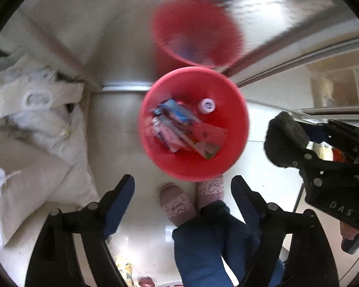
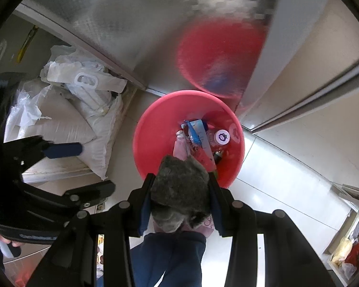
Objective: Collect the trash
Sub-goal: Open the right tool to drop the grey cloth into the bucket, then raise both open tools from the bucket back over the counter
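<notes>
- The right claw (image 2: 180, 201) points steeply down and pinches a dark grey fuzzy wad (image 2: 180, 186) between its two blue-padded fingers (image 2: 144, 205), both pads pressing on the wad's sides.
- From the left wrist view the same wad (image 1: 286, 136) hangs at the tip of the right claw (image 1: 296, 143), off to the side of the bin's rim and above the floor.
- The left claw (image 1: 183, 205) is spread wide with nothing between its fingers (image 1: 118, 205); only the floor and the person's legs show through the gap.
- Below both claws stands a red bin (image 2: 155, 129) on the pale tiled floor (image 2: 287, 191), its mouth open upward.
- Inside the bin lie a blue wrapper (image 1: 173, 112), pink wrappers (image 1: 165, 131) and a small bottle with a white, purple-marked cap (image 1: 206, 105).
- Pink slippers (image 1: 177, 205) and blue trousers (image 1: 217, 244) are just beside the near side of the bin.
- A shiny metal panel (image 2: 131, 24) behind the bin mirrors it as a red blur.
- White sacks (image 2: 59, 124) are piled on the floor to the left of the bin, well apart from the claws.
</notes>
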Demonstrator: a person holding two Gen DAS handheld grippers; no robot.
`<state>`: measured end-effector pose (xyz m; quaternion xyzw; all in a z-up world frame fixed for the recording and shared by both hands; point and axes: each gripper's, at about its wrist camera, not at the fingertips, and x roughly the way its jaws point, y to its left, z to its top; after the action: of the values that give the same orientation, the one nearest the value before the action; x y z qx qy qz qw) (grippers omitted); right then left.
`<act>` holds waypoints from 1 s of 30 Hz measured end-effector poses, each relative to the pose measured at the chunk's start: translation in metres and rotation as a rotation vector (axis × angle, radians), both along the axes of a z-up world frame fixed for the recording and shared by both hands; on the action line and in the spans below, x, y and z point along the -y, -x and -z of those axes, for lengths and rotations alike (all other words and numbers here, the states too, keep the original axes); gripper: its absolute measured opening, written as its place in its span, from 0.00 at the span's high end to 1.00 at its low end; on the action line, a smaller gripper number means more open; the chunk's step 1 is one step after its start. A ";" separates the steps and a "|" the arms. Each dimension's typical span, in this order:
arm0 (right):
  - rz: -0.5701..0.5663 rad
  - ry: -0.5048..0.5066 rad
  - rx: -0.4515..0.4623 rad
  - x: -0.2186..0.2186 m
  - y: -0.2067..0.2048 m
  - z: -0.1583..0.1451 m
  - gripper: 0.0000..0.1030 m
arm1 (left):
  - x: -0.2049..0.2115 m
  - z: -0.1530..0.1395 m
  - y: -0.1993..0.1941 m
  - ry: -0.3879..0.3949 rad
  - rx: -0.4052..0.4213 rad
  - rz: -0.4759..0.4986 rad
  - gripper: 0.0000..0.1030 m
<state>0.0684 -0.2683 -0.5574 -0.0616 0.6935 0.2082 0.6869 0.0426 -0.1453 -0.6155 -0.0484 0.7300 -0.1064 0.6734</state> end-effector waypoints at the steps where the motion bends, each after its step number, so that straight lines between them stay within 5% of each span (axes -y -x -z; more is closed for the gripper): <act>1: 0.002 0.005 -0.001 -0.002 0.000 0.003 0.61 | -0.003 0.000 0.001 -0.002 0.002 0.002 0.21; 11: 0.007 0.003 -0.002 -0.014 -0.001 0.013 0.59 | -0.017 0.005 0.007 -0.027 0.013 0.008 0.21; 17: 0.002 0.006 0.004 -0.016 -0.002 0.012 0.41 | -0.019 0.005 0.005 -0.025 0.014 0.020 0.17; 28: -0.012 -0.023 0.017 -0.015 0.005 -0.023 0.31 | -0.021 -0.036 0.005 0.004 0.058 -0.024 0.09; 30: -0.021 -0.012 0.032 -0.014 0.008 -0.037 0.30 | -0.020 -0.050 0.007 -0.004 0.061 -0.024 0.01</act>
<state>0.0602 -0.2539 -0.5204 -0.0681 0.6805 0.2188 0.6960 0.0353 -0.1249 -0.5657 -0.0525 0.7088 -0.0985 0.6965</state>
